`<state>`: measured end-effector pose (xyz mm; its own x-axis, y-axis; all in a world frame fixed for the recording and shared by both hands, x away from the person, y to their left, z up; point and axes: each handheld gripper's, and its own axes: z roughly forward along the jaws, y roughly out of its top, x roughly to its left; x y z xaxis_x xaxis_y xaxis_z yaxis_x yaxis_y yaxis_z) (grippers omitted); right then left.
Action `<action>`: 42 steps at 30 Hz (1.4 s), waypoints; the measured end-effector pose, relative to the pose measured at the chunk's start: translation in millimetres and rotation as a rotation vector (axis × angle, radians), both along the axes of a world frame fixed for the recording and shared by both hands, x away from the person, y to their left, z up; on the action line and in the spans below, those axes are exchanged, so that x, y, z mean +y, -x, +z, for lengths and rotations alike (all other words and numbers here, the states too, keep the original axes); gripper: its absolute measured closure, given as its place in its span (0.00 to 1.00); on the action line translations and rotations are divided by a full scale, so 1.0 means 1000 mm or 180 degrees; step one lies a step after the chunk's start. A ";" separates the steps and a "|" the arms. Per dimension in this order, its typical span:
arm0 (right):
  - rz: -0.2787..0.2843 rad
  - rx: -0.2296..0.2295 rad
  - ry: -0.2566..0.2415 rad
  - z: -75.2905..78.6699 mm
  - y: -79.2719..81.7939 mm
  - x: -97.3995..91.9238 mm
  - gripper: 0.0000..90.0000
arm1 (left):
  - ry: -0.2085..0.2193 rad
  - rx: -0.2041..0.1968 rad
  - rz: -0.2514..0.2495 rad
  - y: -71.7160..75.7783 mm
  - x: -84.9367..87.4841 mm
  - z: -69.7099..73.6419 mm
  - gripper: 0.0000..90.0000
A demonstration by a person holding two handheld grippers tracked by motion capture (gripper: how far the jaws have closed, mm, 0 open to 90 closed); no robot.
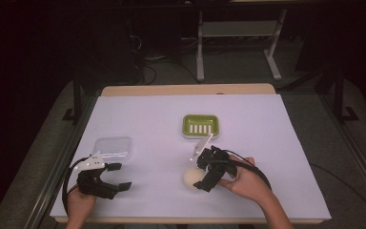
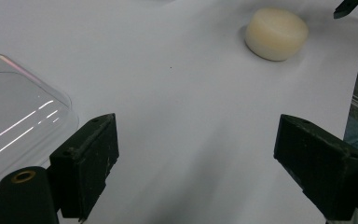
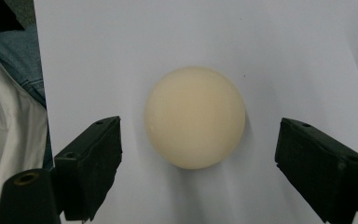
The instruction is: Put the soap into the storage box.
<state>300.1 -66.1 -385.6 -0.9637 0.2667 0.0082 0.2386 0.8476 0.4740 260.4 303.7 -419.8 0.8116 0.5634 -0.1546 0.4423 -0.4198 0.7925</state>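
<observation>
— Cream-coloured round soap bar (image 3: 195, 116) sits flat on the white table sheet (image 1: 267, 157), squarely between the spread jaws of the right gripper (image 3: 198, 168). Neither jaw touches it.

— And the left gripper (image 2: 196, 172)?

— Jaws wide apart, nothing between them. Clear plastic lid (image 2: 14, 121) lies just beside its left jaw; the soap bar is well ahead and to its right.

— Anything beyond the right gripper?

— Green soap dish (image 1: 200, 125) with a white slotted insert, a little past it on the sheet, apart from the soap.
</observation>
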 end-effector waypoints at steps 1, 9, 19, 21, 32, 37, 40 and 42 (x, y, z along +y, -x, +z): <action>-0.0006 0.0022 0.0017 -0.001 0.000 0.002 0.16 | -0.0004 0.0002 -0.0003 0.000 0.000 0.000 0.15; 0.0044 0.0056 0.0066 -0.005 -0.002 0.009 0.16 | 0.0013 0.0008 0.0011 0.000 0.000 0.000 0.15; 0.0047 0.0125 0.0171 -0.012 -0.005 0.016 0.16 | 0.0022 0.0019 0.0016 0.001 0.000 0.000 0.15; 0.0047 0.0149 0.0186 -0.014 -0.006 0.018 0.16 | 0.0018 0.0020 0.0014 0.000 0.000 0.000 0.15; 0.0053 0.0179 0.0262 -0.020 -0.008 0.023 0.16 | 0.0026 0.0030 0.0010 0.001 -0.001 0.000 0.15; 0.0055 0.0184 0.0302 -0.022 -0.009 0.025 0.16 | 0.0023 0.0026 0.0003 0.001 -0.001 0.000 0.15; 0.0060 0.0191 0.0318 -0.023 -0.010 0.026 0.16 | 0.0027 0.0030 0.0008 0.001 0.000 0.000 0.15; 0.0053 0.0194 0.0339 -0.025 -0.010 0.027 0.16 | 0.0033 0.0033 0.0009 0.001 0.000 0.000 0.15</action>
